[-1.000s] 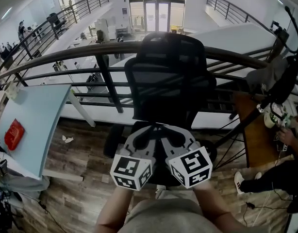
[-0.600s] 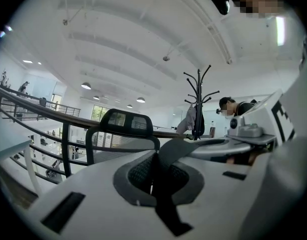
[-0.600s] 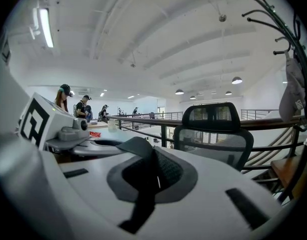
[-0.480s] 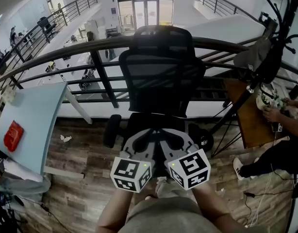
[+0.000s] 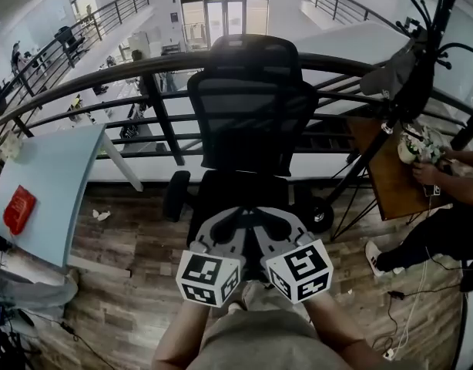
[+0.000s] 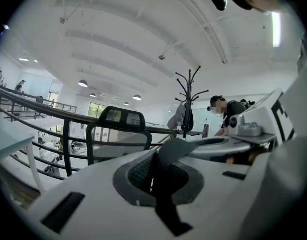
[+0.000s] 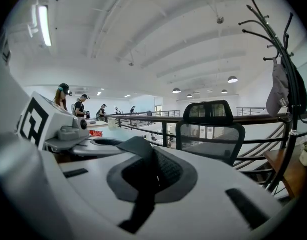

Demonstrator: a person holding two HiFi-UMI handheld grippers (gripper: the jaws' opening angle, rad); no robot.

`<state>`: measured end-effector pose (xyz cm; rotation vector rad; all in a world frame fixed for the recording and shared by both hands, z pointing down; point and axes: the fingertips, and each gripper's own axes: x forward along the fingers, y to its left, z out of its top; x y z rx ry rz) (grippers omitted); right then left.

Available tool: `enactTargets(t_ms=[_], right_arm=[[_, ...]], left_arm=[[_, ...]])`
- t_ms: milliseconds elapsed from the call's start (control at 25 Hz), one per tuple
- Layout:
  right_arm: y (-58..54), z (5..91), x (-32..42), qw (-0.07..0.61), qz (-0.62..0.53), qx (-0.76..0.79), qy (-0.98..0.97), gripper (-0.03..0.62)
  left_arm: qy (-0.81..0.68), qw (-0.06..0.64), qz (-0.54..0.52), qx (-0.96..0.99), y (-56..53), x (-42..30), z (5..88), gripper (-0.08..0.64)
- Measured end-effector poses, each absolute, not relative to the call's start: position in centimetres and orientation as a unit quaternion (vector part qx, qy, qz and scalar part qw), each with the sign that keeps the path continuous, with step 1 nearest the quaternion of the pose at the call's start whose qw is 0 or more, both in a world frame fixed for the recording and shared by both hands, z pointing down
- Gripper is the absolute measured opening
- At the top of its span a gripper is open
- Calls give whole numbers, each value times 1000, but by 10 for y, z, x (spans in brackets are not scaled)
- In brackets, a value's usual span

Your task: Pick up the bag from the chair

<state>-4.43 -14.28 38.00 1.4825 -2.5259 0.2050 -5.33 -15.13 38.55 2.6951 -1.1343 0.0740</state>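
A black mesh office chair [image 5: 250, 106] stands in front of me against the railing, its dark seat [image 5: 233, 193] just beyond my grippers. I cannot make out a bag on the seat. My left gripper [image 5: 223, 226] and right gripper [image 5: 278, 225] are held side by side low in the head view, over the seat's near edge. Both are shut with nothing between the jaws. The left gripper view shows my left gripper [image 6: 153, 176] with its pads pressed together and the chair [image 6: 118, 129] beyond. The right gripper view shows my right gripper [image 7: 152, 173] the same way, the chair [image 7: 212, 129] ahead.
A dark metal railing [image 5: 155, 102] runs behind the chair. A pale blue table [image 5: 48, 191] with a red packet [image 5: 18, 209] stands at left. At right are a black coat rack [image 5: 410, 75] with a grey bag [image 5: 384, 72], a wooden table [image 5: 390, 179] and a seated person [image 5: 444, 230].
The head view has drawn nearer the chair and shifted, so the chair sits slightly lower and left in frame. Both grippers stay shut and side by side.
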Motion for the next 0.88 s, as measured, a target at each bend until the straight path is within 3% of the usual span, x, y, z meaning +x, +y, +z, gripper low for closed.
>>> enactTargets(t_ms=[880], right_arm=[[-59, 421, -74, 117, 86, 490, -860, 0]], left_arm=[[-382, 133, 48, 913, -64, -81, 427, 2]])
